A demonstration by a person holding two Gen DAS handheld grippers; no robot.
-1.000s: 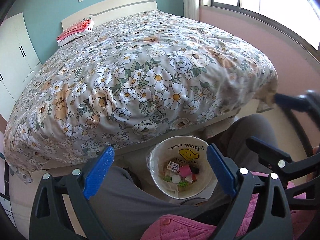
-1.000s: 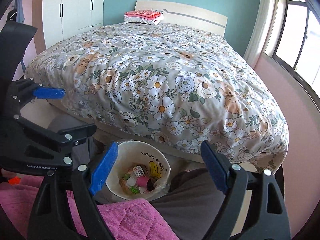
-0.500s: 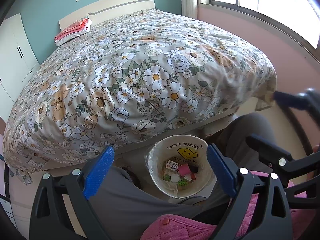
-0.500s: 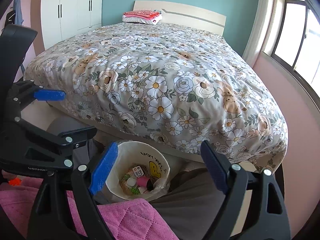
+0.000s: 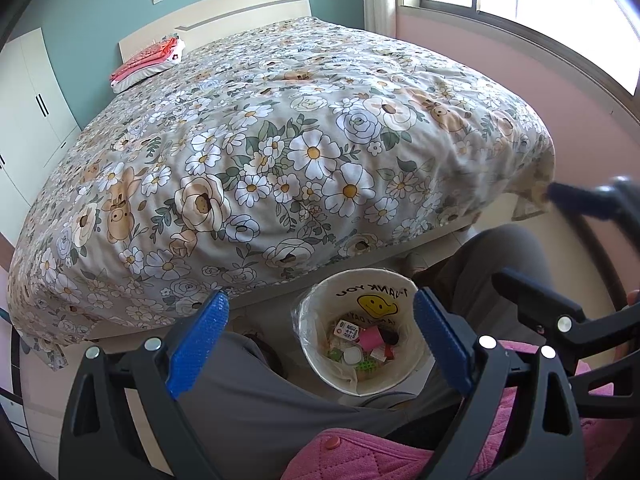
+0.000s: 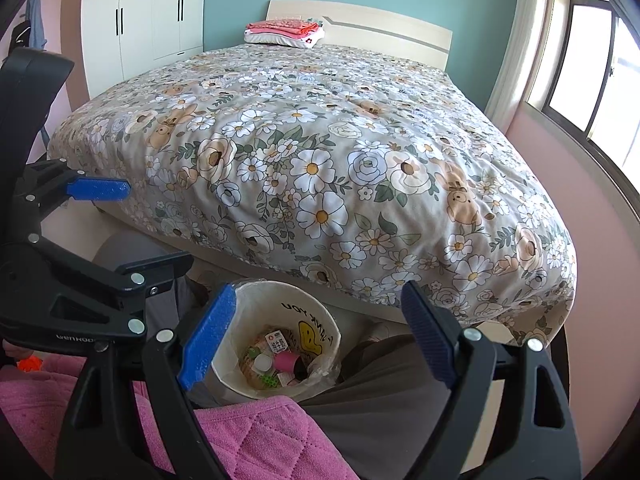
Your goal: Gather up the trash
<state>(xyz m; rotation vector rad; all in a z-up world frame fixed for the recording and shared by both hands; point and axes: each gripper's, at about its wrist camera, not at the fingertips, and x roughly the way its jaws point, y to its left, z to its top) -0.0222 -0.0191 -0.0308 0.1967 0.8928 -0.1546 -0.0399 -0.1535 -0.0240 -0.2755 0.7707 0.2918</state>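
A white trash bin [image 5: 394, 286] with a yellow smiley and a plastic liner stands on the floor at the foot of the bed, between the person's grey-trousered legs. It also shows in the right wrist view [image 6: 260, 304]. Several small pieces of trash [image 5: 362, 342] lie inside it, among them a pink cup [image 6: 286, 361] and a small white carton. My left gripper [image 5: 320, 344] is open and empty above the bin. My right gripper [image 6: 316, 338] is open and empty above the bin too. Each gripper shows at the edge of the other's view.
A large bed with a floral duvet [image 5: 280, 140] fills the middle of both views. Folded pink bedding [image 6: 284, 30] lies by the headboard. White wardrobes [image 6: 148, 20] stand at the left and a window [image 5: 520, 8] at the right. A pink quilted cloth [image 6: 248, 440] lies on the person's lap.
Both views have shifted only slightly; the grippers stay open and empty over the bin.
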